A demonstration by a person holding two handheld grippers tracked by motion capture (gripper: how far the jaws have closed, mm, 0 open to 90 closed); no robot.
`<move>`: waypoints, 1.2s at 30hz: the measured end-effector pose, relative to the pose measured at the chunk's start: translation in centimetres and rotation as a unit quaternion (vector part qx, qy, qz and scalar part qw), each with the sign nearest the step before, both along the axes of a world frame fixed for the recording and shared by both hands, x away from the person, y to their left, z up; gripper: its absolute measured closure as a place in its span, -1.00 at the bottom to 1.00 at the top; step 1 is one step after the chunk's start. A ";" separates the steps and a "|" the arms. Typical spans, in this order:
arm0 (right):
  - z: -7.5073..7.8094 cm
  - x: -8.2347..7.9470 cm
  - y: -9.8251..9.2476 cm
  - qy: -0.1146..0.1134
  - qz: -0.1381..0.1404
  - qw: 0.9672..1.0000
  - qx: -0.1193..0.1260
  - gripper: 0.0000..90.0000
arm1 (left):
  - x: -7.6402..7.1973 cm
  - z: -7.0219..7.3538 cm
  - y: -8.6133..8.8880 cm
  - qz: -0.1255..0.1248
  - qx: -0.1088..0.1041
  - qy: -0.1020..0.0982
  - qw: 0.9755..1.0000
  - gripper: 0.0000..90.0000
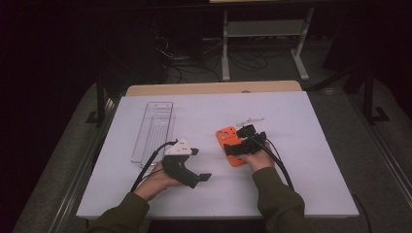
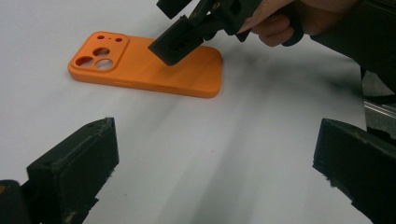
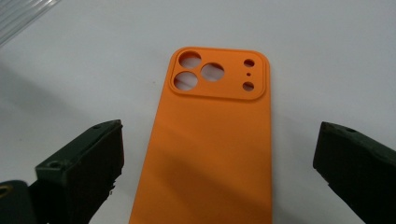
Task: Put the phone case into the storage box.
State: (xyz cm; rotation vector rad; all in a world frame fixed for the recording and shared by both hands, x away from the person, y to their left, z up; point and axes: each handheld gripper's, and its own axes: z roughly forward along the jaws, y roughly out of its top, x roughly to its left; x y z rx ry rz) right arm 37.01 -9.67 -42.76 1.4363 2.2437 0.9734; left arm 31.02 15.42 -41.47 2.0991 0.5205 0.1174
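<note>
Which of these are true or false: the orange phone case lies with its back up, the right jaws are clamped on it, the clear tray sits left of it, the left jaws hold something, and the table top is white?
1. The orange plastic phone case lies flat with its camera cut-outs facing up. True.
2. The right gripper is clamped on the case. False: its jaws stand wide open, one on each side of the case.
3. The clear plastic tray lies to the left of the case. True.
4. The left gripper holds something. False: its jaws are open with nothing between them.
5. The table top is white. True.
</note>
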 end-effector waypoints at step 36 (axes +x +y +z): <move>-2.2 -0.6 1.4 0.023 -0.008 0.999 -0.048 -0.77 | -0.1 -0.1 -0.1 0.000 0.001 0.003 1.000 -1.00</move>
